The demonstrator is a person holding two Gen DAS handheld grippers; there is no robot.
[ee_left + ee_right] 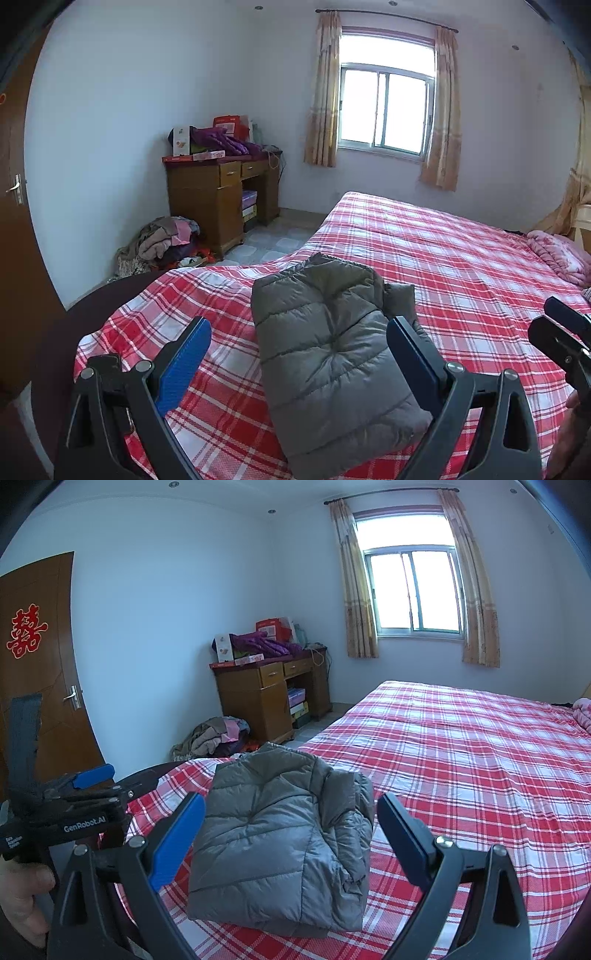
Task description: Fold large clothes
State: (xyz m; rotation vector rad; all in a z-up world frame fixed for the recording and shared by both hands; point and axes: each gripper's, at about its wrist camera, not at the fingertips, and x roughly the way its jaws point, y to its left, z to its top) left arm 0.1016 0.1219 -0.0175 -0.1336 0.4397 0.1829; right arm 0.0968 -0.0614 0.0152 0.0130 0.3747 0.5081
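Observation:
A grey quilted puffer jacket (pixel 332 354) lies folded into a compact rectangle near the corner of the bed with a red and white plaid sheet (pixel 461 266). My left gripper (pixel 299 332) is open and empty, held above the jacket with a blue pad to each side of it. In the right wrist view the same jacket (pixel 280 842) lies between the spread blue pads of my right gripper (pixel 291 812), which is open and empty above it. The left gripper (pixel 74 805) shows at that view's left edge, and the right gripper (pixel 565 332) shows at the left view's right edge.
A wooden desk (pixel 273 698) piled with boxes and purple cloth stands by the far wall. A heap of clothes (pixel 218 734) lies on the floor beside it. A brown door (pixel 44 672) is at left. A pink blanket (pixel 561 254) lies at the bed's far right.

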